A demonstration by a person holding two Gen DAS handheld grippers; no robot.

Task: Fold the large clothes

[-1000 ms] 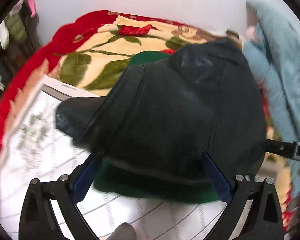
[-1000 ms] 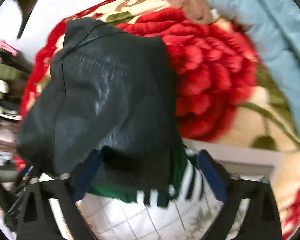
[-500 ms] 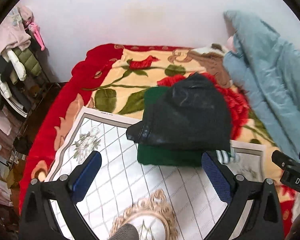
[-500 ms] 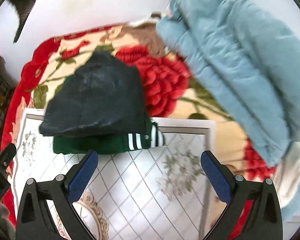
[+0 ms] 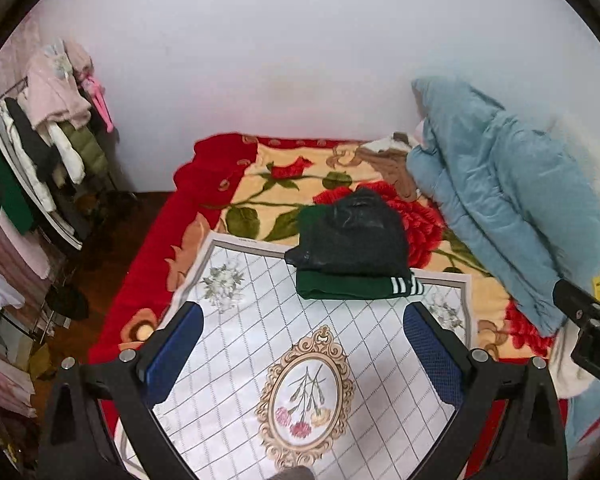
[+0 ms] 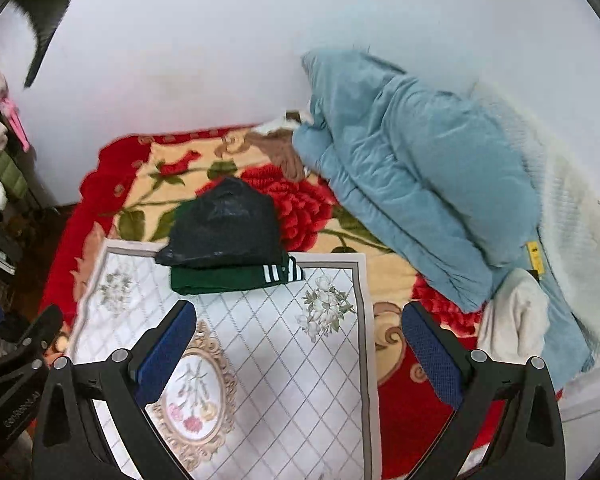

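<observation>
A folded black garment (image 5: 356, 236) lies on top of a folded green garment with white stripes (image 5: 348, 286) at the far edge of a white flowered cloth (image 5: 260, 320) on the bed. The same stack shows in the right wrist view, black (image 6: 224, 228) over green (image 6: 220, 280). My left gripper (image 5: 304, 344) is open and empty, held well back above the cloth. My right gripper (image 6: 300, 340) is open and empty too, above the cloth's right edge (image 6: 364, 320).
A red rose blanket (image 5: 260, 184) covers the bed. A light blue quilt (image 6: 412, 184) is heaped at the right against the wall, with a white garment (image 6: 516, 316) beside it. A clothes rack (image 5: 40, 152) stands at the left, over dark floor.
Both grippers have let go of the black garment and drawn back and up from the stack. The stack now lies far ahead, small in both views.
</observation>
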